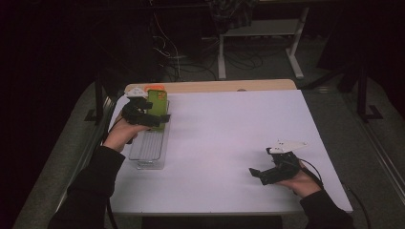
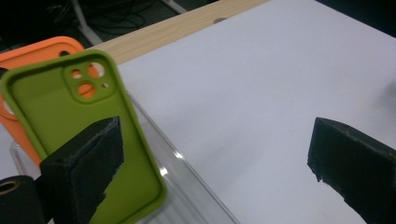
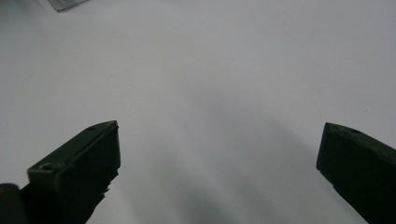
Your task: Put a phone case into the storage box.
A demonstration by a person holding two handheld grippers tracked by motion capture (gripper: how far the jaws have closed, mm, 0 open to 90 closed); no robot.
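While the left gripper (image 1: pixel 160 119) is held at the far left of the table (image 1: pixel 229 143), its jaws are seen spread wide in the left gripper view, with nothing pinched between them. A green phone case (image 2: pixel 88 140) is leaned upright in a clear ridged tray (image 1: pixel 149 149), and an orange phone case (image 2: pixel 28 60) is stood just behind it, partly hidden. One jaw is placed in front of the green case's inner face; the other is well out over the bare white surface, so the case is not yet bracketed.

The step in hand is judged to be the pick-up of the green case. For this to be done well, the gripper should be shifted sideways until the case's long edge is set between both pads, and the grip should be taken low on the plain wall, clear of the camera cut-outs. A soft case can be buckled by a hard squeeze, so the closing should be eased. The orange case should be left undisturbed, and the tray's thin wall should not be caught with the case.

The right gripper (image 1: pixel 261 174) is rested near the table's near right corner, its jaws likewise held wide apart over bare surface.
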